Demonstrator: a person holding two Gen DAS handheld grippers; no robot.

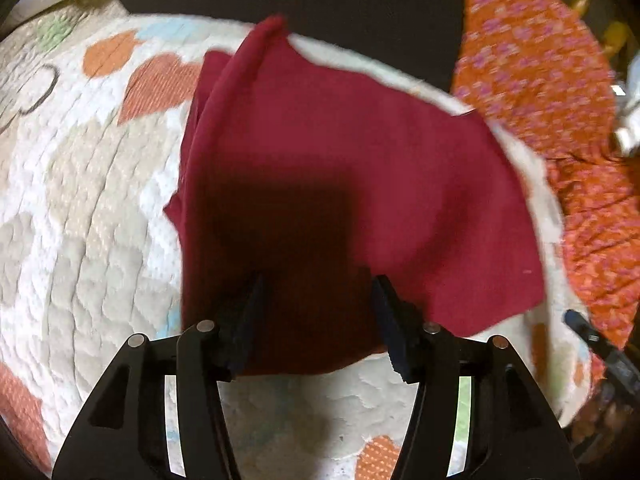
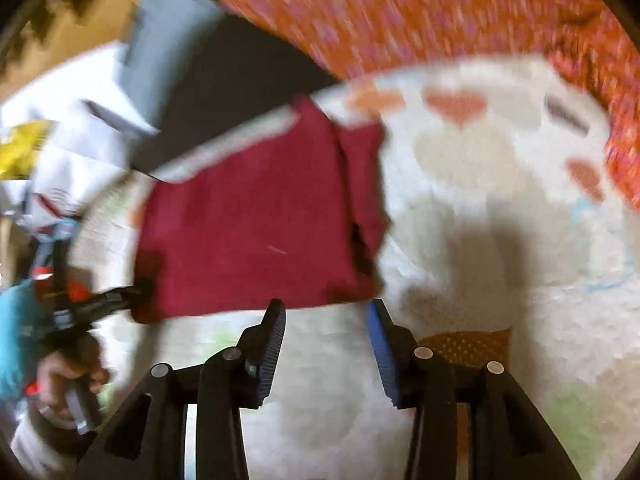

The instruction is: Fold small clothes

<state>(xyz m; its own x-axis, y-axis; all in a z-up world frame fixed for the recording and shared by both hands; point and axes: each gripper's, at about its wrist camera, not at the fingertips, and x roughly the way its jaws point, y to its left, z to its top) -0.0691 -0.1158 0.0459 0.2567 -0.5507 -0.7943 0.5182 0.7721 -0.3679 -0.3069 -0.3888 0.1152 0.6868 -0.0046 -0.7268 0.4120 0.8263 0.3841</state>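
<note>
Your left gripper (image 1: pixel 316 280) points steeply downward with its jaws parted and nothing pressed between the pads. Your right gripper (image 2: pixel 326 306) is angled downward likewise, jaws parted and empty. In the right wrist view, your left hand (image 2: pixel 66 376) grips its handle at the lower left edge.

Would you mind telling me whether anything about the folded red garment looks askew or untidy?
Mostly neat, but the red garment is not squared up: along its left side in the left wrist view, loose layers stick out past the fold as a bunched ridge. It also lies skewed near the edge of the quilted mat.
</note>
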